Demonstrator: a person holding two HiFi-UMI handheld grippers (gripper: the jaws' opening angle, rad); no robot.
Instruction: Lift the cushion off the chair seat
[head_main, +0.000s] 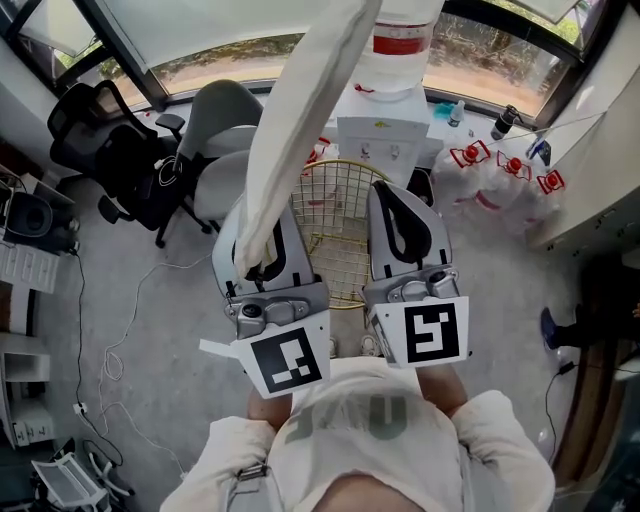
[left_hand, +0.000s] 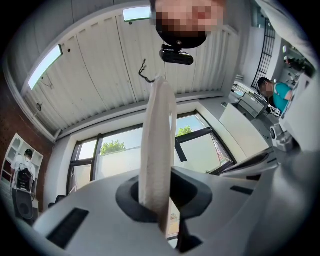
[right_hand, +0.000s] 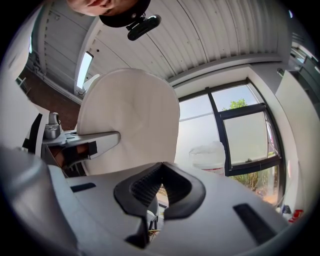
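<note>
The cream cushion (head_main: 300, 110) stands on edge, raised well above the gold wire chair seat (head_main: 345, 200). My left gripper (head_main: 265, 250) is shut on the cushion's lower edge. In the left gripper view the cushion (left_hand: 157, 150) rises straight up out of the left gripper (left_hand: 156, 182), pinched between its black pads. My right gripper (head_main: 402, 195) hangs beside it over the chair, shut with nothing in it. In the right gripper view the right gripper (right_hand: 161, 167) has its pads together, and the cushion's broad round face (right_hand: 130, 120) fills the left.
A white water dispenser (head_main: 385, 110) stands behind the wire chair. A grey office chair (head_main: 225, 130) and a black one (head_main: 100, 140) stand at the left. Water jugs with red handles (head_main: 500, 175) lie at the right. Cables (head_main: 120, 340) trail over the floor.
</note>
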